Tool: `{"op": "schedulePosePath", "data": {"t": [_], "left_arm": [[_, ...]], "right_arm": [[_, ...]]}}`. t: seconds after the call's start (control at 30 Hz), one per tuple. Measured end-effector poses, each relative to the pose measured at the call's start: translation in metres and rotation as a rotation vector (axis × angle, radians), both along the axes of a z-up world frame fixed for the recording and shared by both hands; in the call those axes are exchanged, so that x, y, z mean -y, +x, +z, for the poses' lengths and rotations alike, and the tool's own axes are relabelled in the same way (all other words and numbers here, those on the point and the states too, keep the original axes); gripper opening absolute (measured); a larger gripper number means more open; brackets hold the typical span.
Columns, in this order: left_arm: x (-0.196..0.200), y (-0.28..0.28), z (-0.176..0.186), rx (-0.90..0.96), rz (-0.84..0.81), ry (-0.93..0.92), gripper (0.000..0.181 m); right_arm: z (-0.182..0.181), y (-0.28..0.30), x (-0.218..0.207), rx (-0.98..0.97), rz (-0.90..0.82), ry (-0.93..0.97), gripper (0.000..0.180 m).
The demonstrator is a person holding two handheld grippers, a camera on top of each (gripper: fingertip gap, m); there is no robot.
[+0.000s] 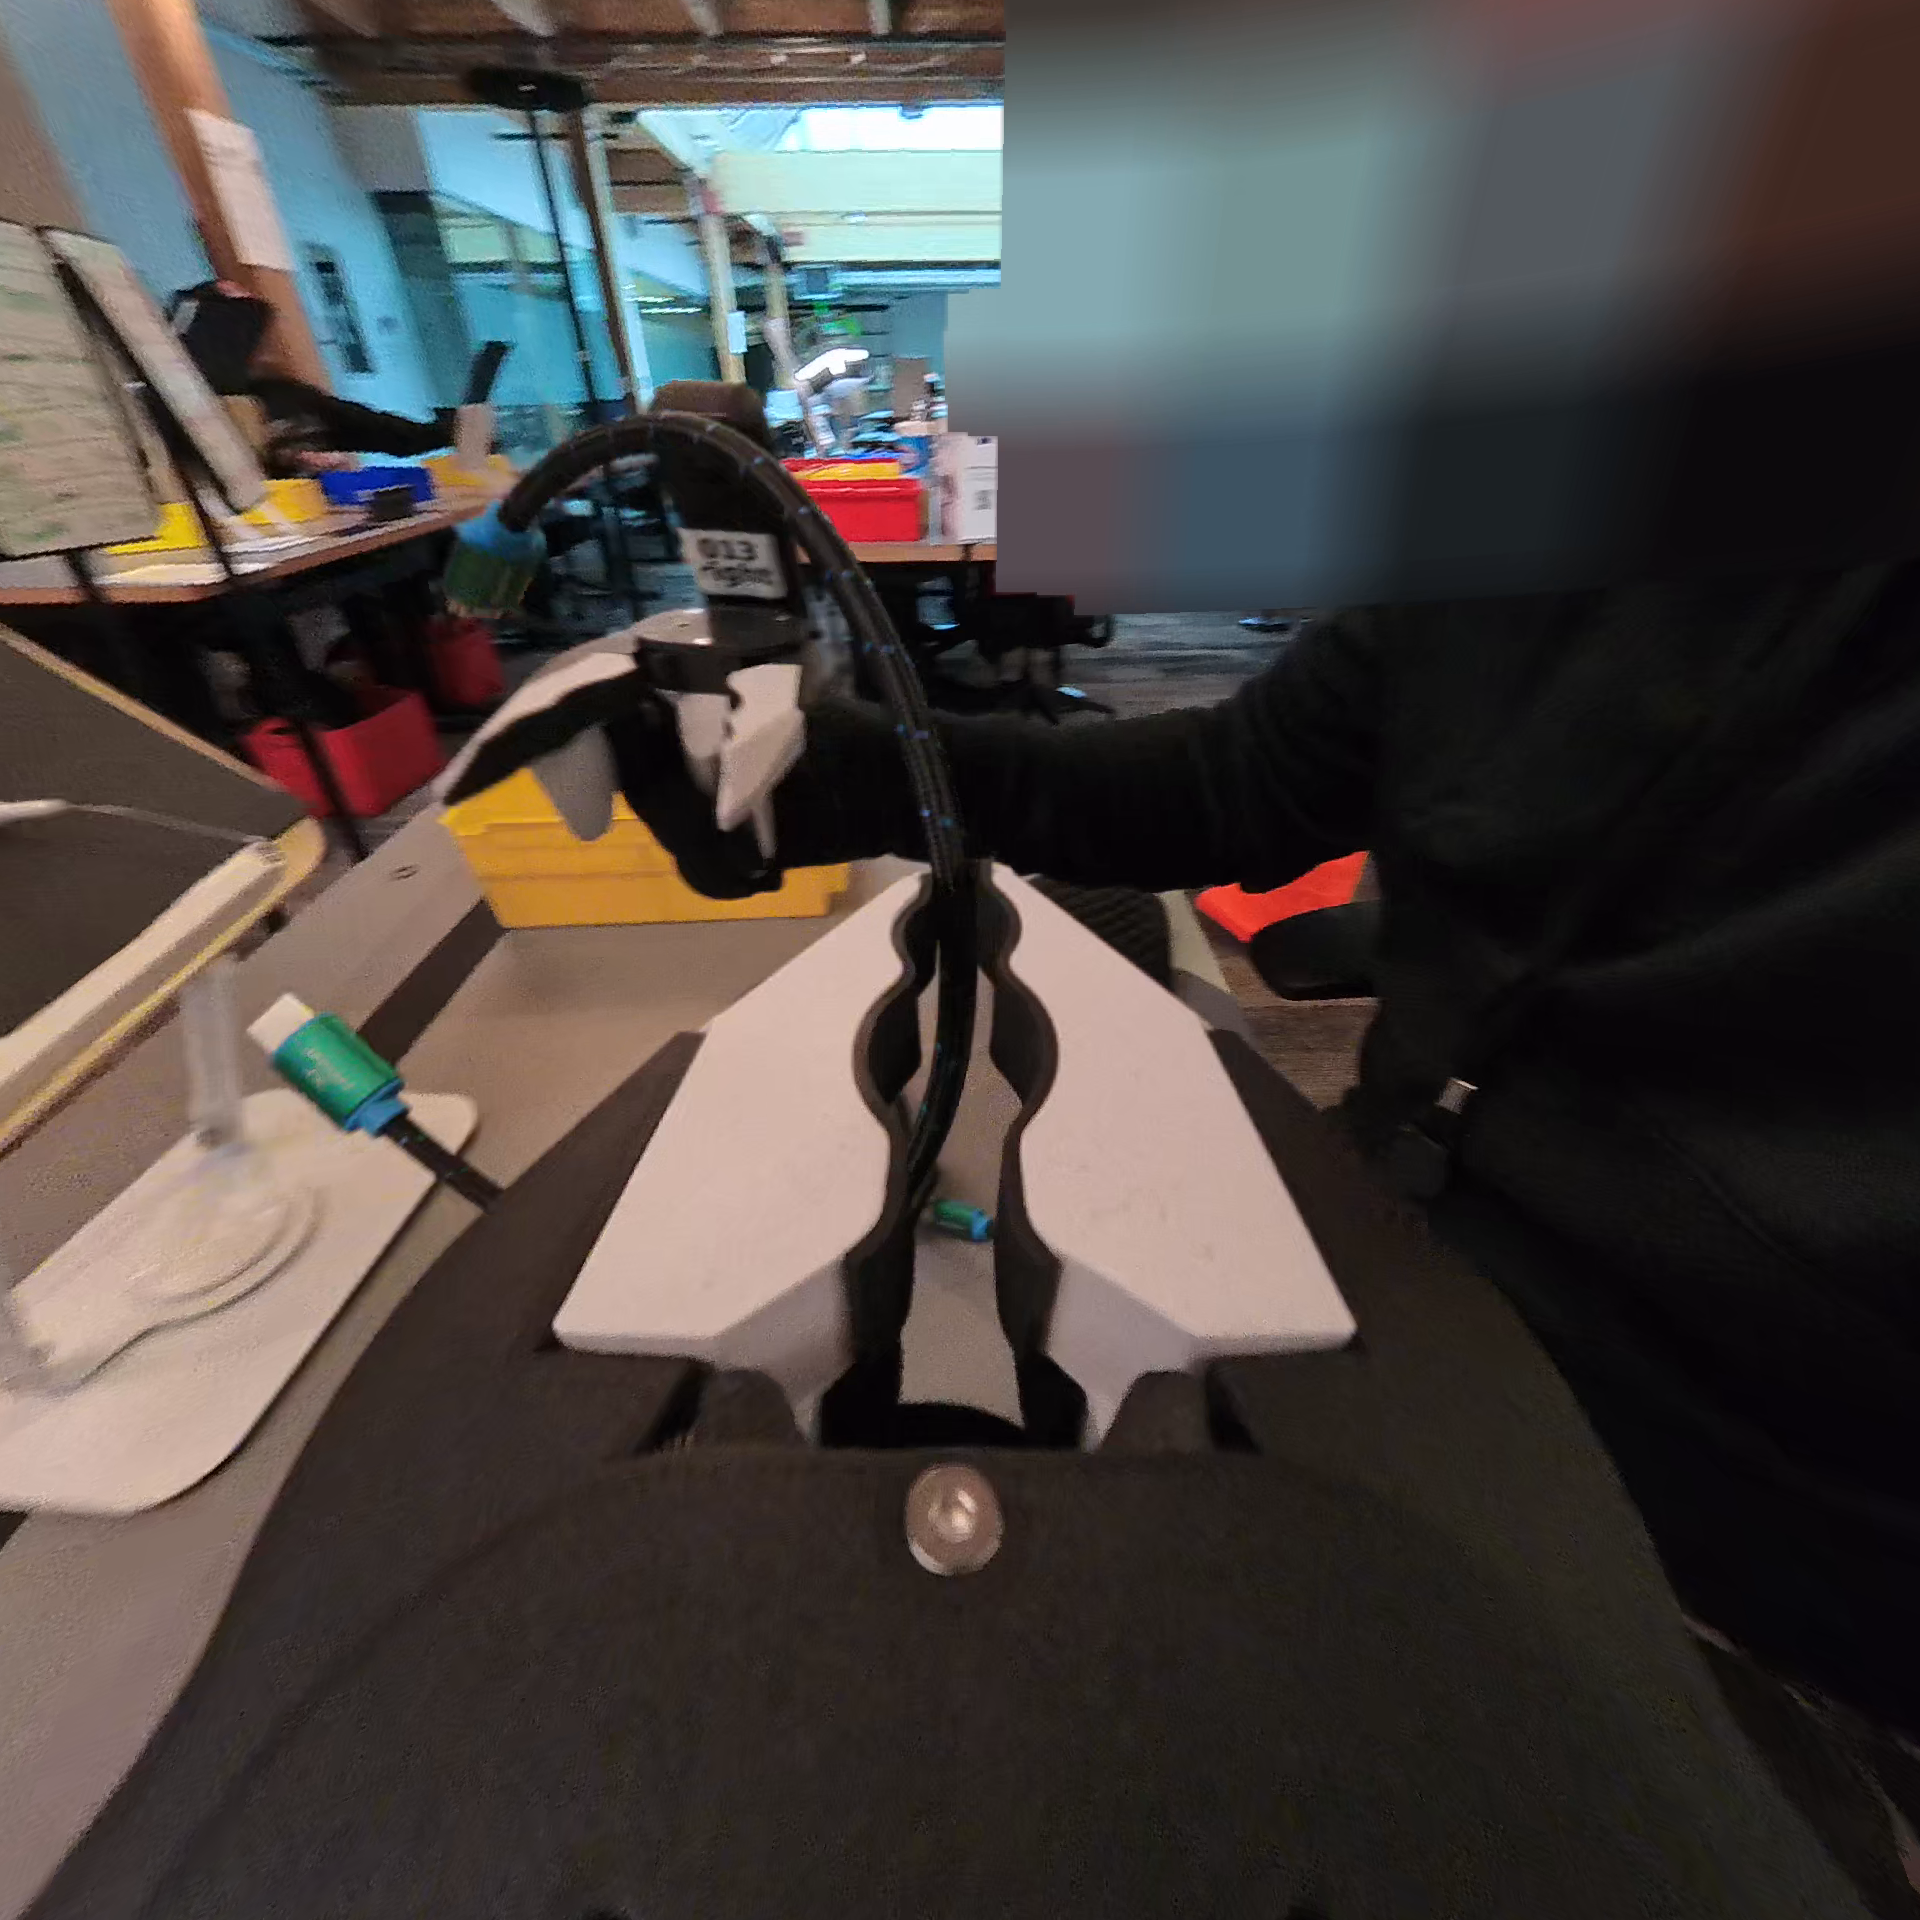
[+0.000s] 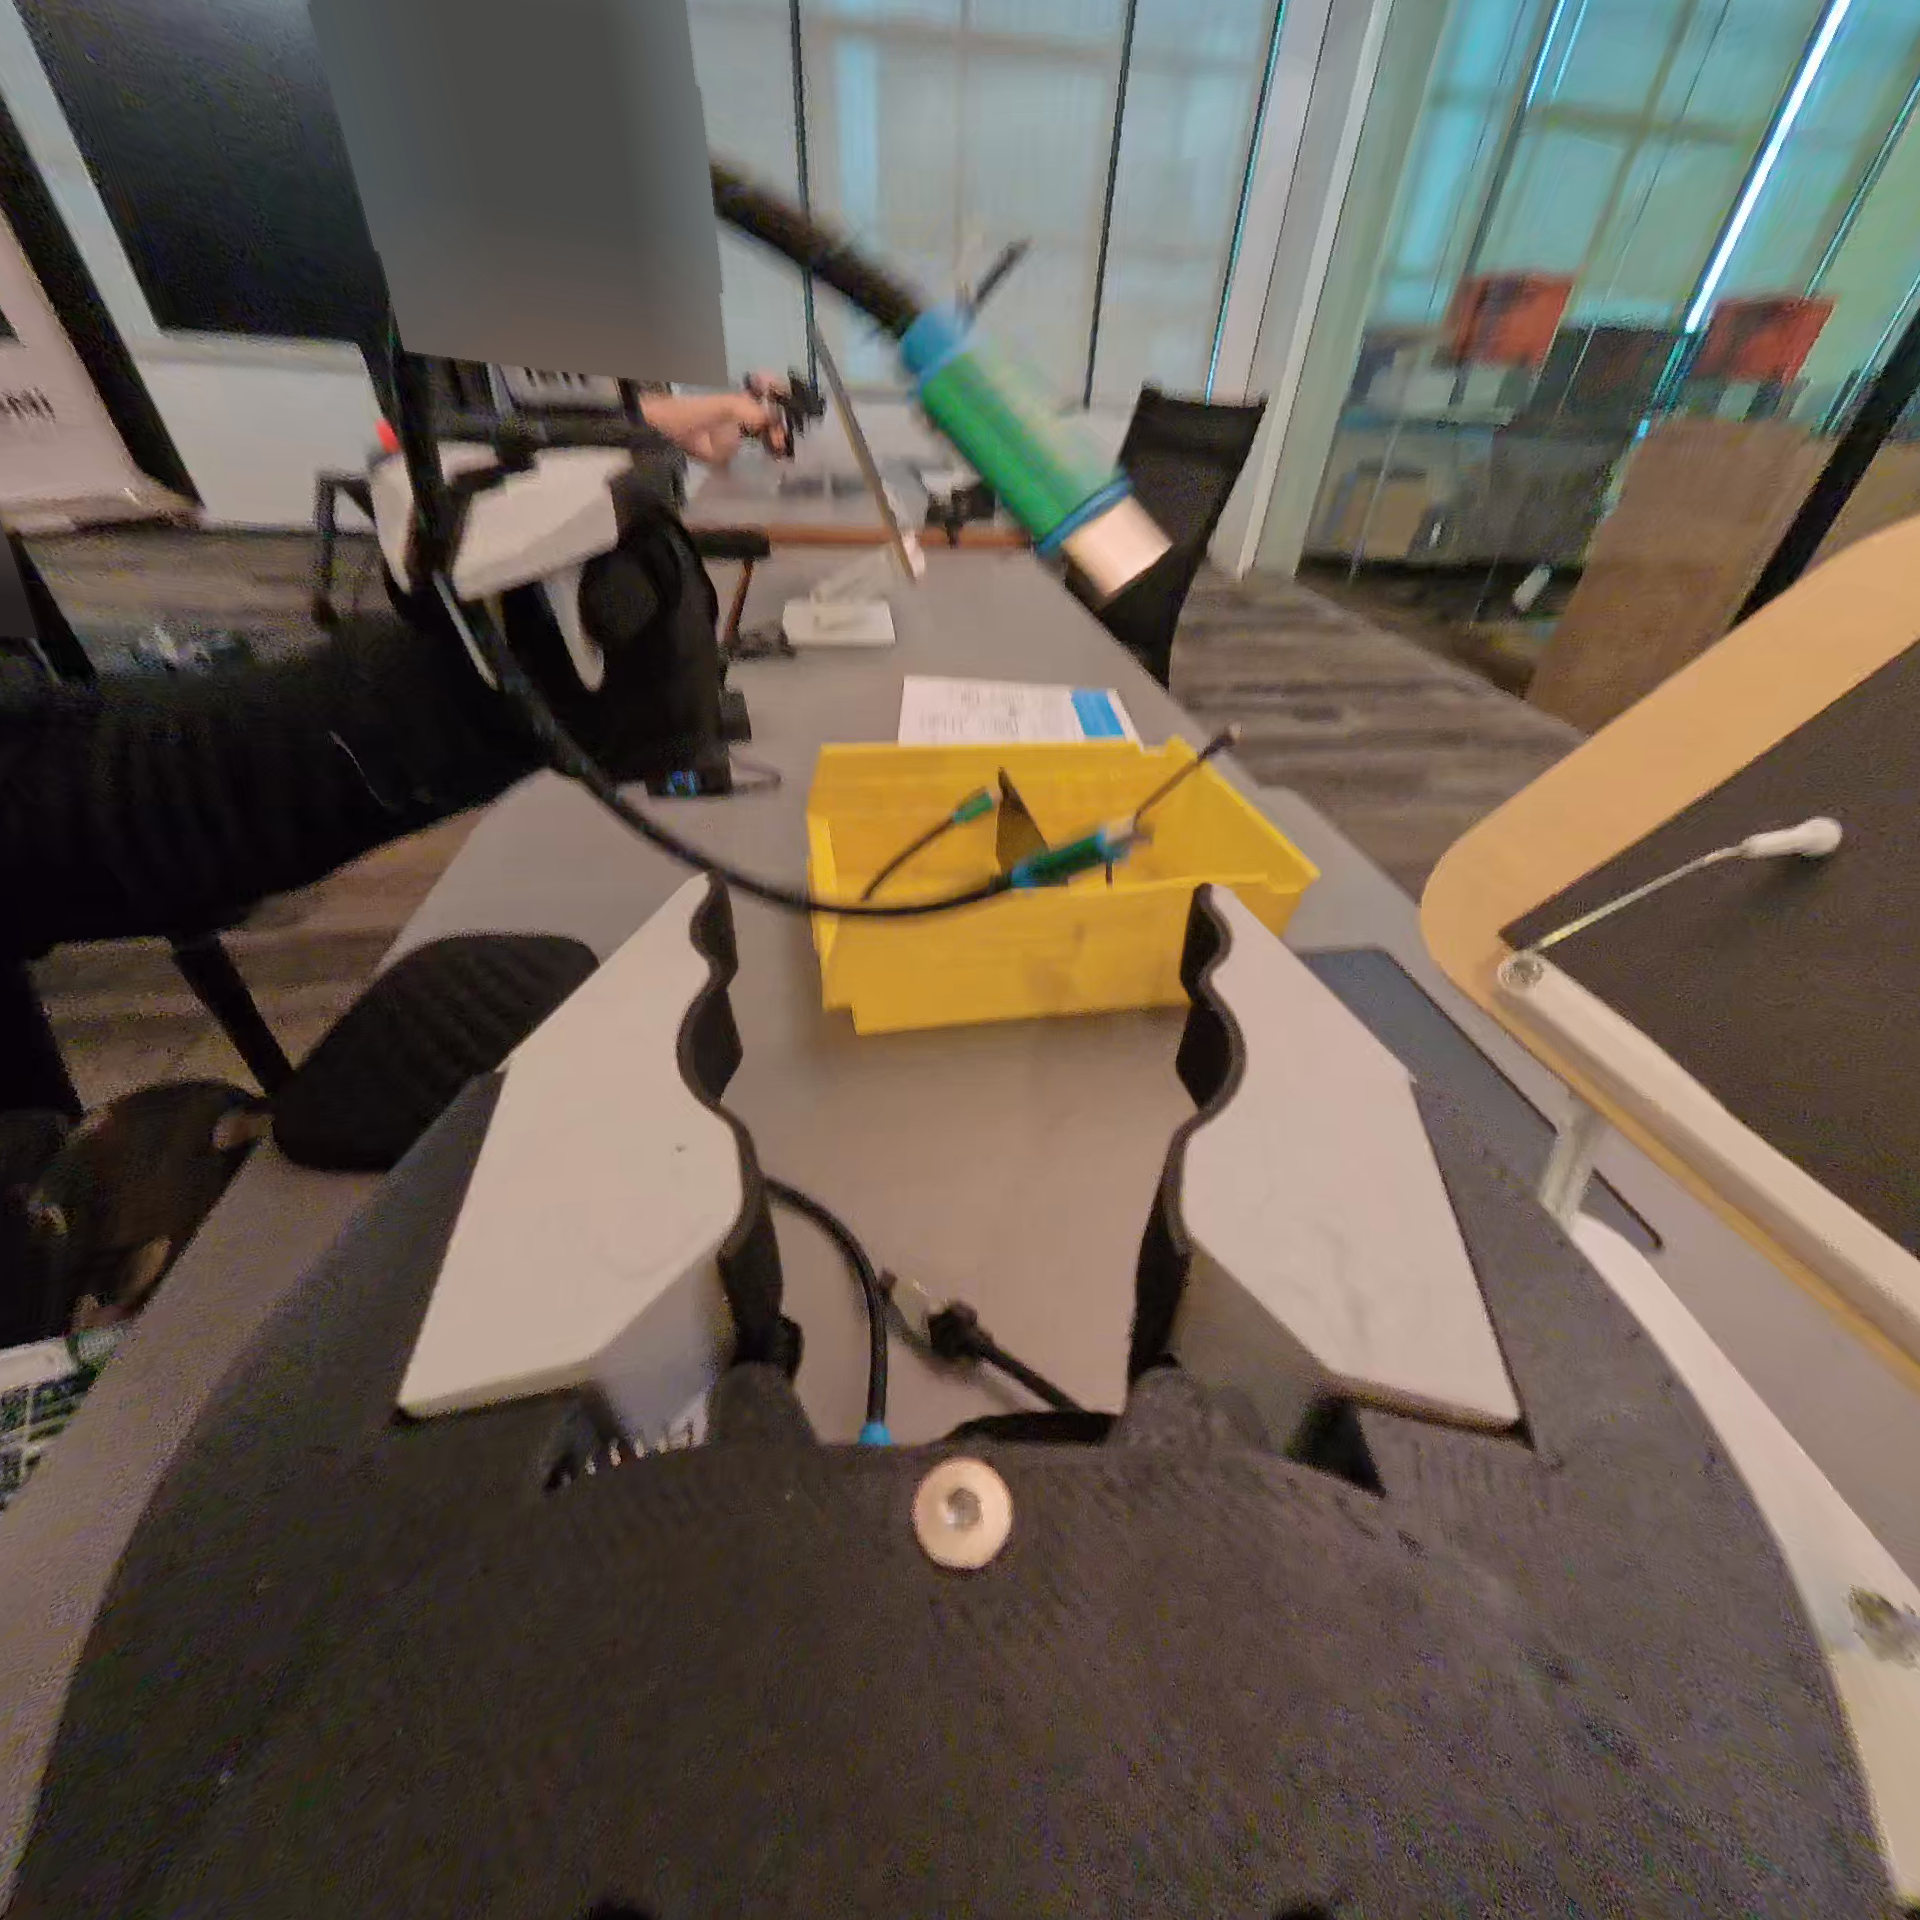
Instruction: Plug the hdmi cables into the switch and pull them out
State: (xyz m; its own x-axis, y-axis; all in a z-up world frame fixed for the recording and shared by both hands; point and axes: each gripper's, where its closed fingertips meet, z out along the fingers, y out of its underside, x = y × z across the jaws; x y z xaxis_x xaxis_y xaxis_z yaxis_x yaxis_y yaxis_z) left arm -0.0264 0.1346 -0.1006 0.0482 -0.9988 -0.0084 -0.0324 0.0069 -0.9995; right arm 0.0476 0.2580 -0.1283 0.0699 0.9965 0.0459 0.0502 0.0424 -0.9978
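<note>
My left gripper is shut on a black braided HDMI cable. The cable arcs up and over to its green and blue plug, which hangs in the air. That plug shows blurred close in front of the right wrist view. My right gripper is open and empty above the grey table; it also shows in the left wrist view, held by a black-gloved hand. A second green plug lies on a white plate. I cannot make out the switch for certain.
A yellow bin on the table holds more green-plugged cables. A black cable with a small connector lies under my right gripper. A wood-edged black board stands at the right. A black chair is beyond the table. The white plate is closer to my right gripper, around 30 centimeters from its tips; the left tips are 45 centimeters off.
</note>
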Motion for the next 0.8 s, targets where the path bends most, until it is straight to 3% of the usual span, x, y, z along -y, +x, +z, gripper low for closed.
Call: {"op": "schedulePosePath", "data": {"t": [0.17,0.5,0.8], "left_arm": [[0.015,0.014,-0.008,0.021,-0.124,-0.042,0.005],[0.014,0.021,-0.025,0.036,-0.177,-0.100,0.005],[-0.007,0.021,-0.060,-0.033,-0.122,-0.180,0.005]], "right_arm": [[0.025,0.014,0.023,-0.177,0.122,-0.035,0.075],[0.026,0.033,0.047,-0.218,0.245,-0.032,0.021],[0.020,0.043,0.053,-0.156,0.219,0.011,0.018]]}}
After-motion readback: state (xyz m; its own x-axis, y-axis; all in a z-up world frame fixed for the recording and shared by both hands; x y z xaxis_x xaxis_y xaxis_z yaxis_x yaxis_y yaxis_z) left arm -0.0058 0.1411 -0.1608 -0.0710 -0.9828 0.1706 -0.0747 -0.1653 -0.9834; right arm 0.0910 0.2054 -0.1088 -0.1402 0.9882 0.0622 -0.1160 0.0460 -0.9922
